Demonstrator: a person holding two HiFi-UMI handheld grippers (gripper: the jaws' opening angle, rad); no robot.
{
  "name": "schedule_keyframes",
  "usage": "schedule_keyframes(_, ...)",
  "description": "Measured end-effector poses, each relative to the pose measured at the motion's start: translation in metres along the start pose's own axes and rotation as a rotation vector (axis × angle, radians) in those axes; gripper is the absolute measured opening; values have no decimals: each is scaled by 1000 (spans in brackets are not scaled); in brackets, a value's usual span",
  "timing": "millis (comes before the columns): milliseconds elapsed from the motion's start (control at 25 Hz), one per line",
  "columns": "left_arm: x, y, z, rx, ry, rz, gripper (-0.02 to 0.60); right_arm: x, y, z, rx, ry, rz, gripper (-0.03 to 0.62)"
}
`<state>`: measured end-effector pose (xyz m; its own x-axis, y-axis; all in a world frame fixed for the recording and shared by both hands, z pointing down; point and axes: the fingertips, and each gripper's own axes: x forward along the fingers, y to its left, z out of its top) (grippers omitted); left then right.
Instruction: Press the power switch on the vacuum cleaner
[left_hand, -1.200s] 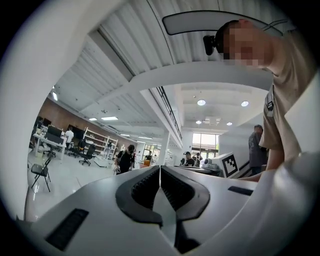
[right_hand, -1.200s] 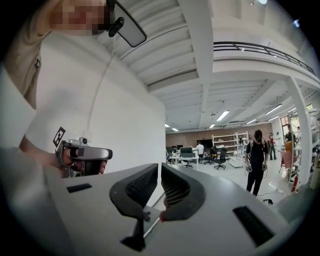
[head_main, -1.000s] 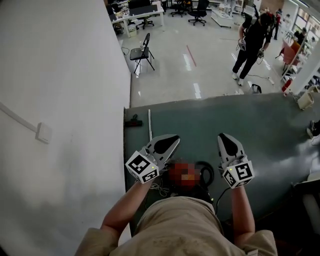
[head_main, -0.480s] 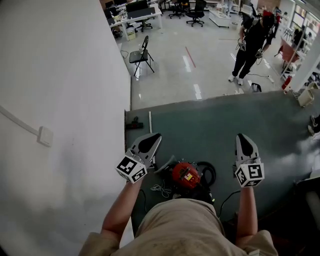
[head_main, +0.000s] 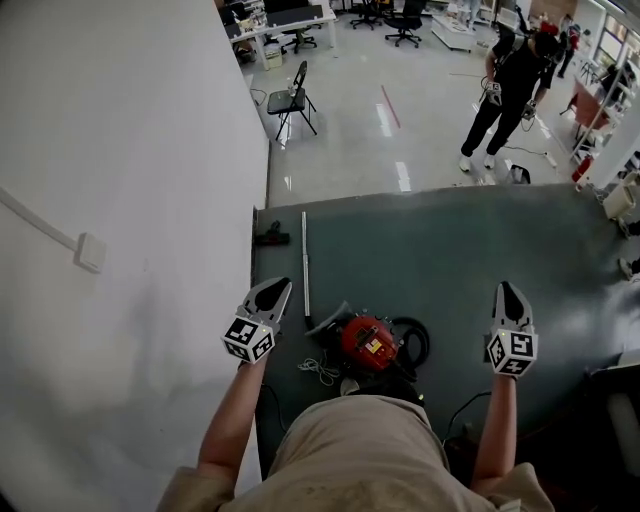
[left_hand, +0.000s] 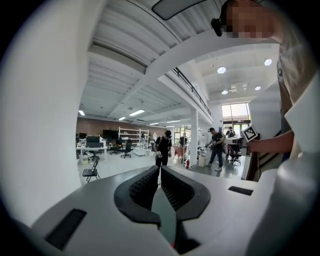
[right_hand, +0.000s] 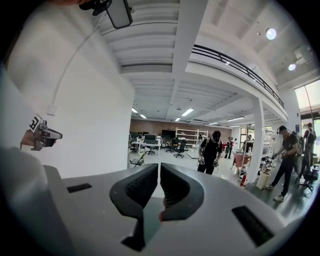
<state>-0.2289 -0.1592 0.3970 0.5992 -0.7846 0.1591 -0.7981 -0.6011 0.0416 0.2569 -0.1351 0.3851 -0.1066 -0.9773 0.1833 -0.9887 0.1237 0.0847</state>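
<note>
Vacuum cleaner (head_main: 368, 343): red shell of glossy hard plastic, with a matt black hose (head_main: 415, 340) and a smooth, pale wand tube (head_main: 305, 268), metal by its look. Left gripper (head_main: 272, 290) and right gripper (head_main: 510, 292): matt light-grey plastic shells with ribbed black pads (left_hand: 145, 186) (rubbery in look, no shine). Surroundings: floor mat (head_main: 450, 250) dull green with a fine texture; hall floor (head_main: 380, 120) polished and reflective; wall (head_main: 120, 150) flat white paint; shirt (head_main: 350, 455) beige cloth, matt.
</note>
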Motion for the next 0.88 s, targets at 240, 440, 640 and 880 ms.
schedule_keyframes(240,-7,-6,-49,-37,78,123,8,1,-30,-65,-28,105,40,11)
schedule_keyframes(440,-2,-51,-86,-153,116,163,8,1,-43,-100,4,154,114,11)
schedule_keyframes(640,31,-119,-99,-222,131,96,9,0,-26,-109,45,159,228,14)
schedule_keyframes(880,85,-199,-92,-223,140,-10,11,4,16,-101,53,137,380,35)
